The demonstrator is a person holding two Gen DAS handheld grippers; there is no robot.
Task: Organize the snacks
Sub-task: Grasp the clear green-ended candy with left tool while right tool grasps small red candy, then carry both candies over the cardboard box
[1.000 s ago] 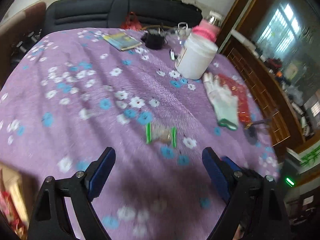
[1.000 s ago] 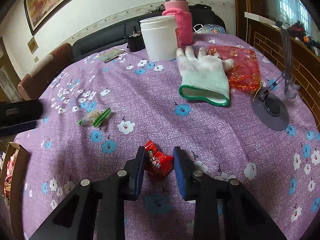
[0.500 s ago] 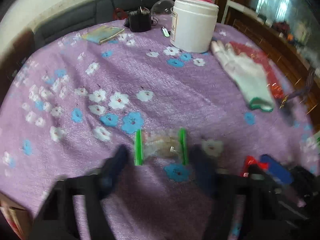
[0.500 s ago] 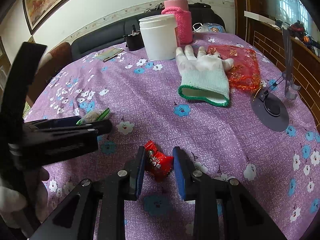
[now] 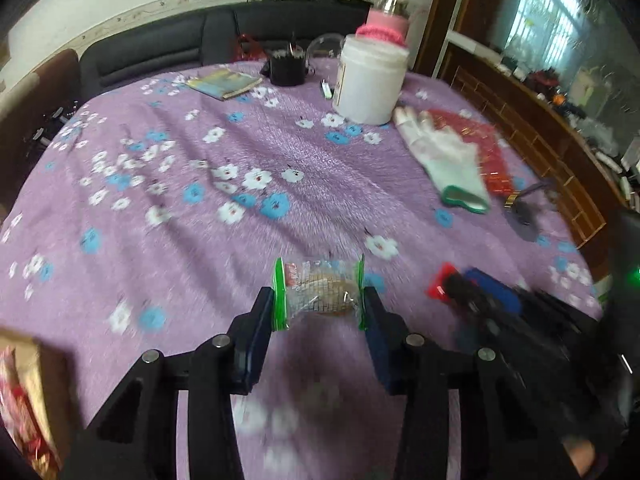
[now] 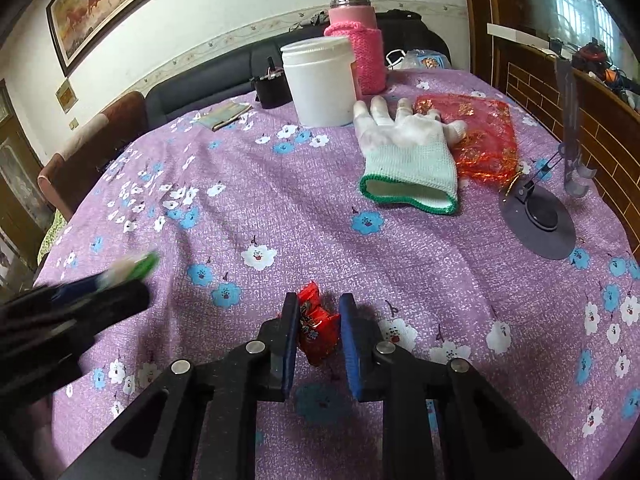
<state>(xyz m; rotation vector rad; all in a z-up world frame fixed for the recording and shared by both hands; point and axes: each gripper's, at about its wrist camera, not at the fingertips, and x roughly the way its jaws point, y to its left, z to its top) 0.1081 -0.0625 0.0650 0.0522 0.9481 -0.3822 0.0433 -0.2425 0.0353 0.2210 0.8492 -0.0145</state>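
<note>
Only our left wrist view shows the clear green-edged snack packet (image 5: 318, 292) plainly: our left gripper (image 5: 319, 312) is closing on it, both pads touching its green ends. The right wrist view blurs that packet to a green smear. There our right gripper (image 6: 319, 322) is clamped on the red snack packet (image 6: 315, 326), on the purple floral tablecloth (image 6: 280, 200). The right view alone shows the framed painting (image 6: 100, 4). Bare cloth lies ahead of both grippers; the white tub (image 6: 320, 80), glove (image 6: 408, 160) and red pouch (image 6: 480, 136) crowd the far right, near the wooden ledge (image 6: 600, 120).
</note>
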